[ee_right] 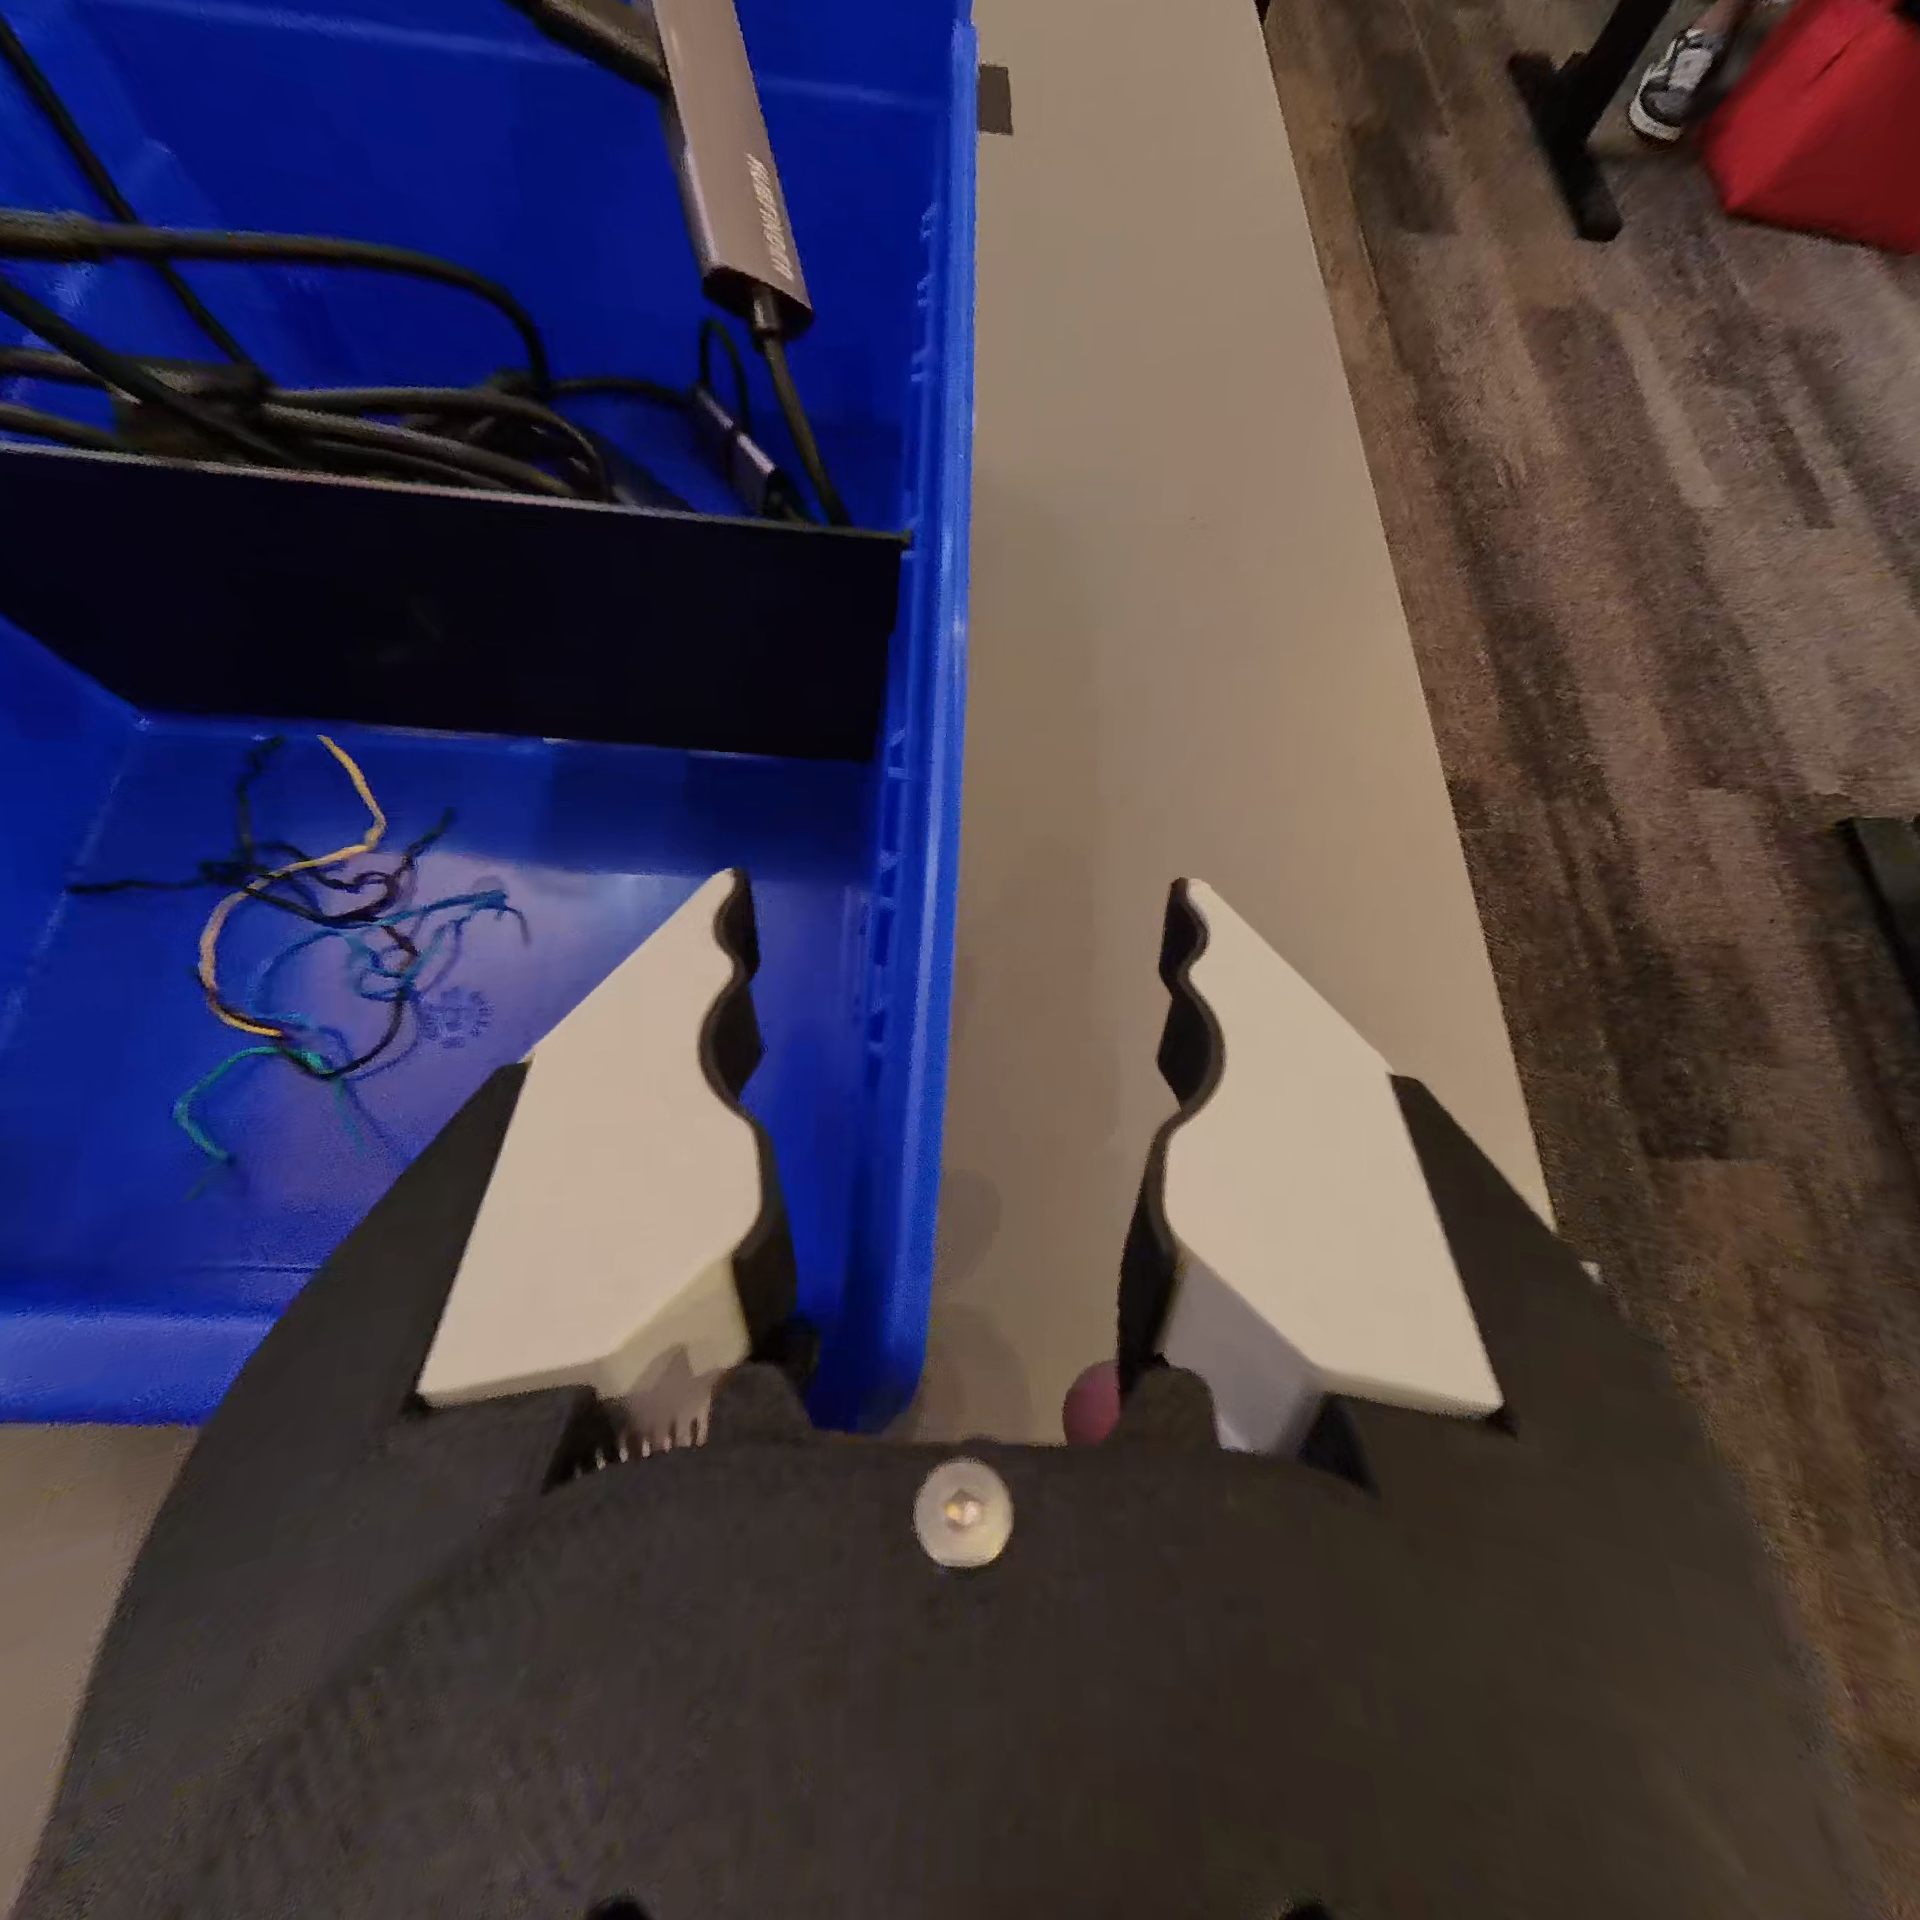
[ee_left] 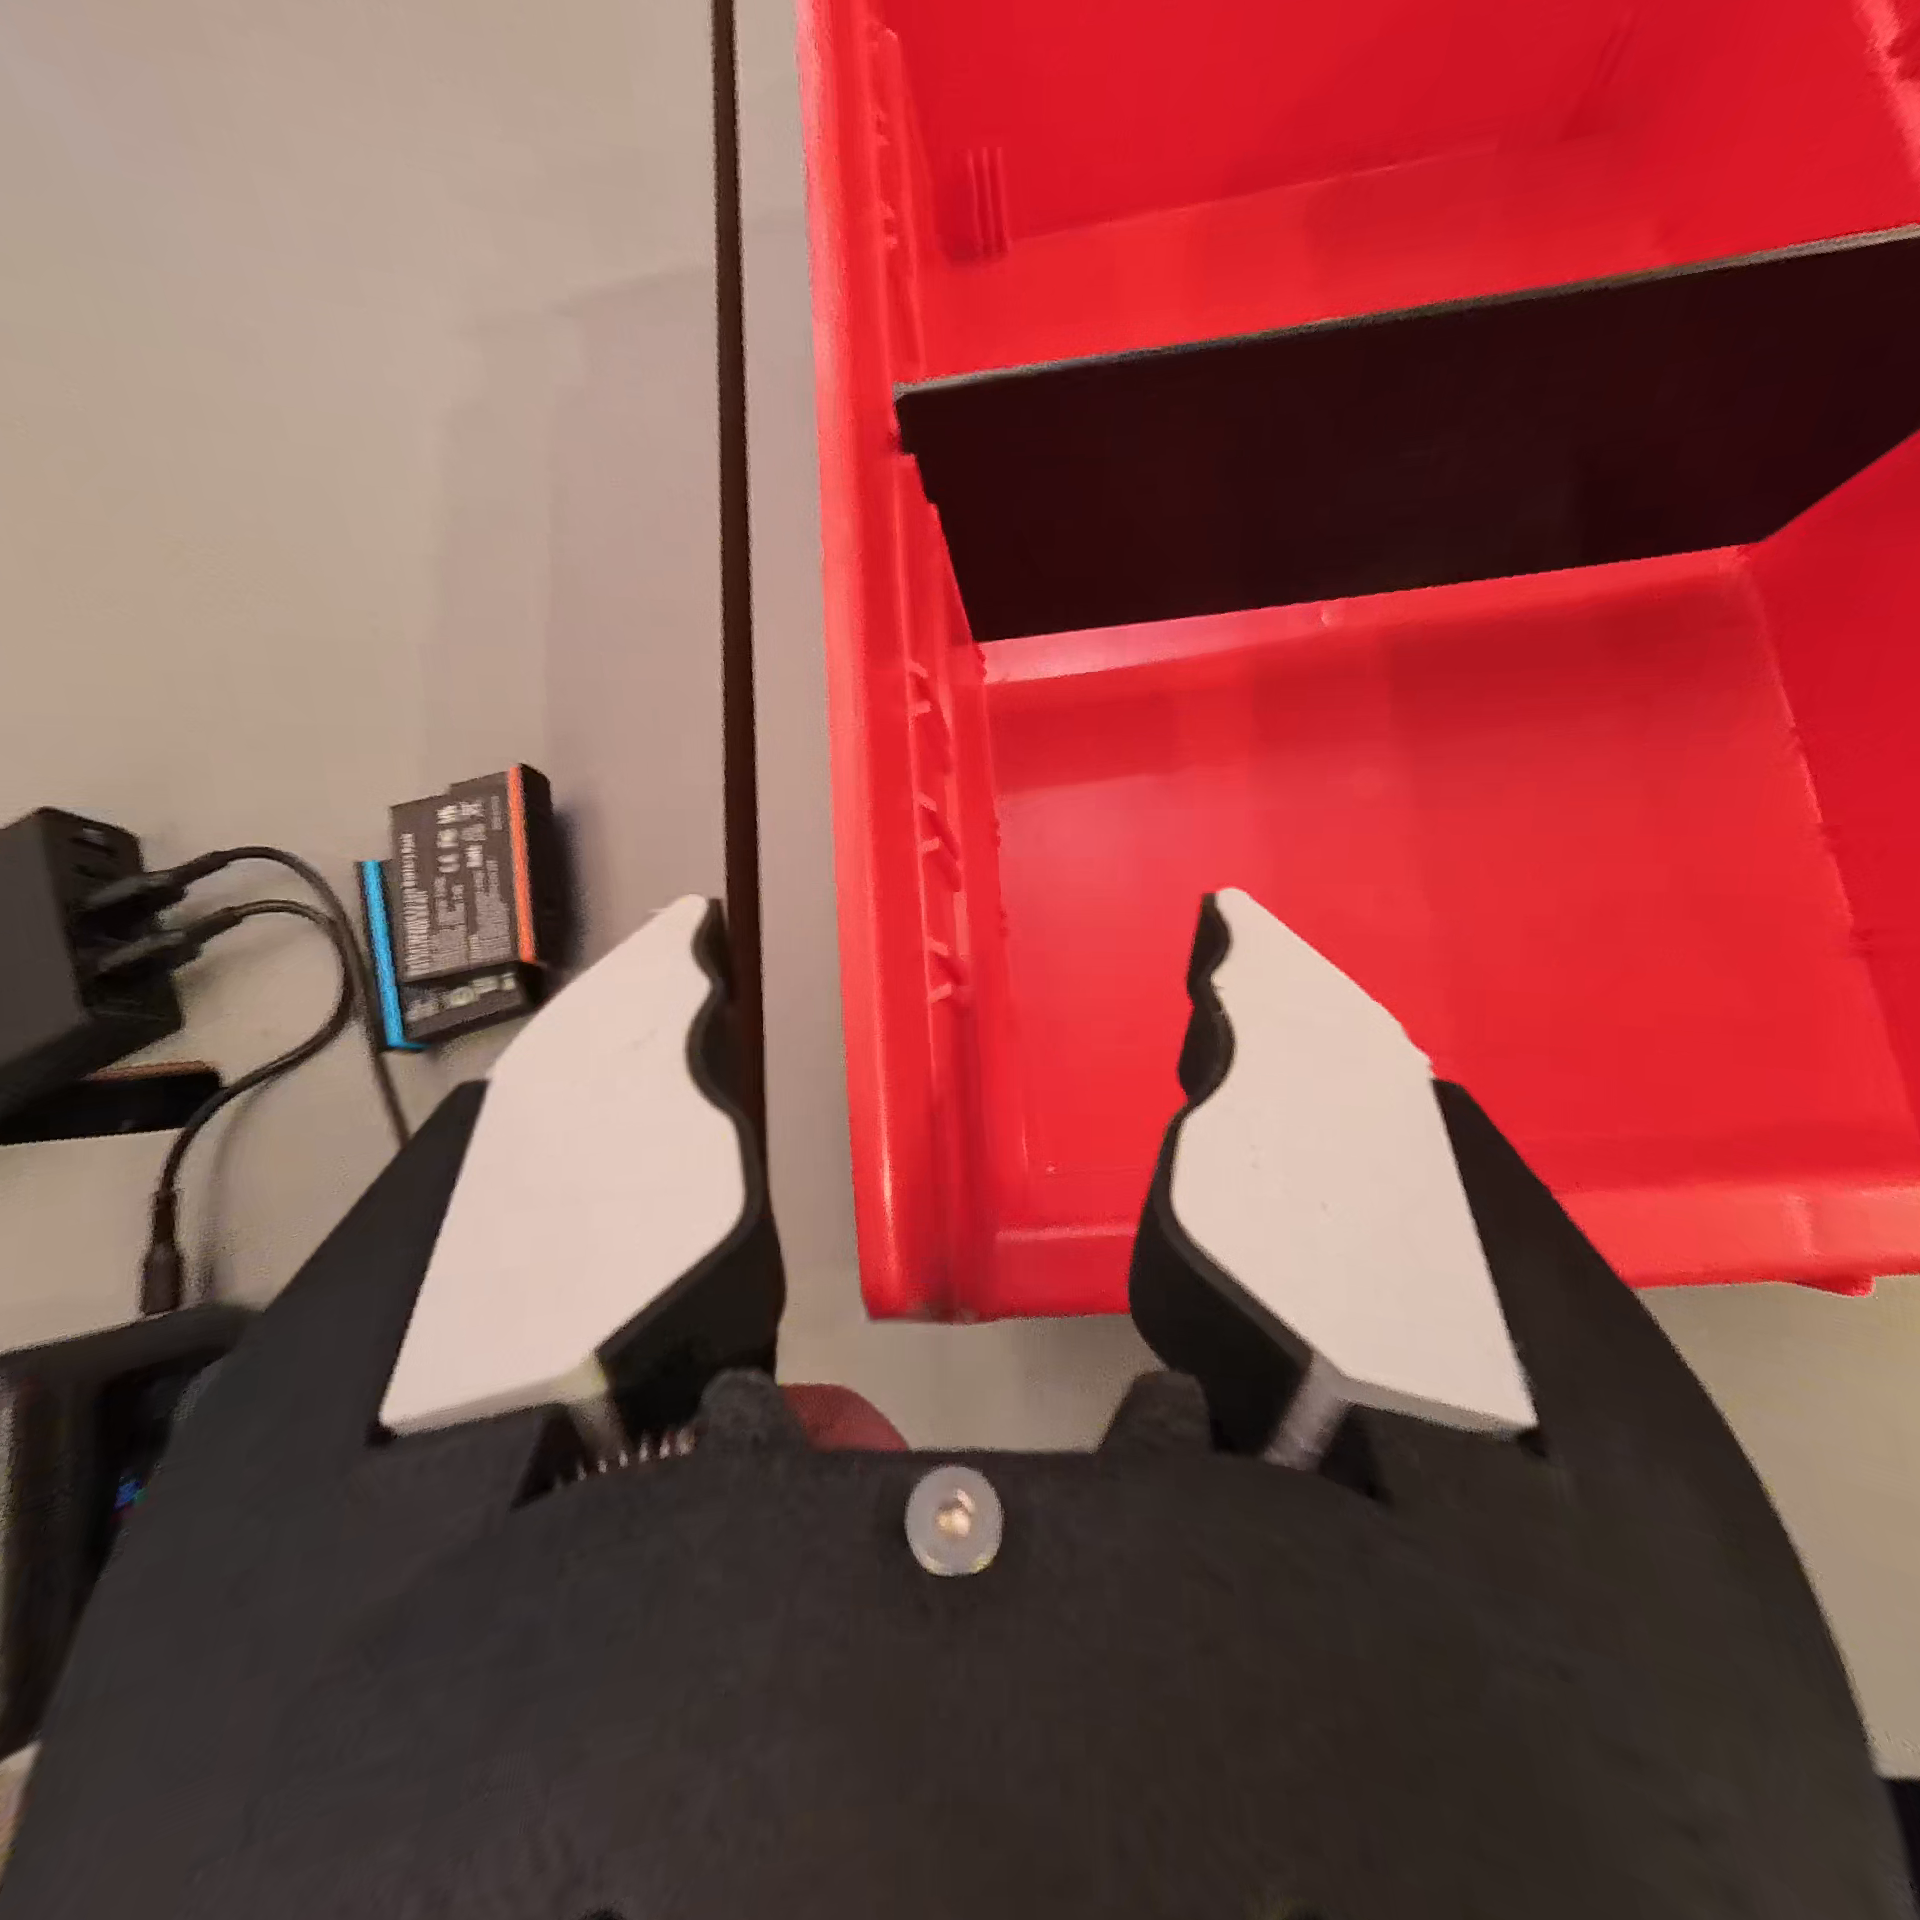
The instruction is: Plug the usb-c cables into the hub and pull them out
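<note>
My left claw [ee_left: 961, 914] gapes wide and empty above the near left corner of the red bin [ee_left: 1455, 935], whose compartments lie bare either side of a black divider [ee_left: 1351, 478]. My right claw [ee_right: 958, 894] is spread just as wide, holding nothing, over the blue bin [ee_right: 914, 727] wall and the open worktop [ee_right: 1195, 623] strip running to its right edge. The hub [ee_right: 743, 177] and cables [ee_right: 364, 416] lie in the blue bin's far compartment.
</note>
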Motion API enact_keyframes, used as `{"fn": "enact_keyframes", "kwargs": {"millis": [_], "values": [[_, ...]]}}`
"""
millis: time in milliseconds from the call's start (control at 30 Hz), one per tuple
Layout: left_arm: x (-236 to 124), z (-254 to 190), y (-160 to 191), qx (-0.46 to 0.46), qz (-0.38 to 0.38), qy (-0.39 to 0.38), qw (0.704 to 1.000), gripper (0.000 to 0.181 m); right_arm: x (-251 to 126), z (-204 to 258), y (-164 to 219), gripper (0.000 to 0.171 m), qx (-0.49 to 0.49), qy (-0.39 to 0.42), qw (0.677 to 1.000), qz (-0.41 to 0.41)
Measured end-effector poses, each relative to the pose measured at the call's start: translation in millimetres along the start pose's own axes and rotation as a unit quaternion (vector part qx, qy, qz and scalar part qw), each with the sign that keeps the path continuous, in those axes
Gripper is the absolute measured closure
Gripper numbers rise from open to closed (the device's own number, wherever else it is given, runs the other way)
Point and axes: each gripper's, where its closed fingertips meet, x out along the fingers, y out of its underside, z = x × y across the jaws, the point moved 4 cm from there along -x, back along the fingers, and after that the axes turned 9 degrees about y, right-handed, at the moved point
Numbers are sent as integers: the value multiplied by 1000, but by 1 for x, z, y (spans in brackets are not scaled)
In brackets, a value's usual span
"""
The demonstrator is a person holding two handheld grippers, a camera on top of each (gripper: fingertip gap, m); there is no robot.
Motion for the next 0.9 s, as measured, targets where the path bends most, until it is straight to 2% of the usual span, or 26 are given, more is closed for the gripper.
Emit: {"fn": "enact_keyframes", "kwargs": {"millis": [67, 167, 233, 300, 367, 433, 667, 733, 800, 833, 900], "values": [[7, -6, 0, -11, -1, 34, 999, 108, 5, -1, 1, 112, -10, -3, 1000, 11], [10, -7, -3, -8, -9, 36, 999, 120, 9, 2, 3, 131, -20, -28, 999, 20], [10, -9, -5, 3, -10, 43, 999, 142, 10, 2, 2, 146, -21, -37, 999, 19], [11, -9, -4, 12, -12, 40, 999, 156, 7, 10, 0, 168, -23, -67, 997, 15], [13, -12, -4, 17, -17, 43, 999, 171, 7, 11, 0, 168, -21, -63, 998, 16], [12, -15, -5, 17, -23, 55, 998, 167, 6, 13, 1, 168, -17, -61, 998, 15], [-1, -23, -12, 6, -45, 97, 994, 98, 2, 17, 3, 168, -12, -57, 998, 15], [2, -26, -8, 17, -27, 89, 996, 99, 1, 18, 3, 168, -12, -58, 998, 15], [8, -21, -5, 24, -13, 55, 998, 121, 0, 21, 4, 168, -11, -61, 998, 15], [9, -20, -5, 25, -17, 48, 998, 142, -1, 23, 4, 168, -13, -63, 998, 15], [11, -15, -8, 21, -30, 29, 999, 169, -4, 28, 5, 168, -15, -67, 998, 14]]}}
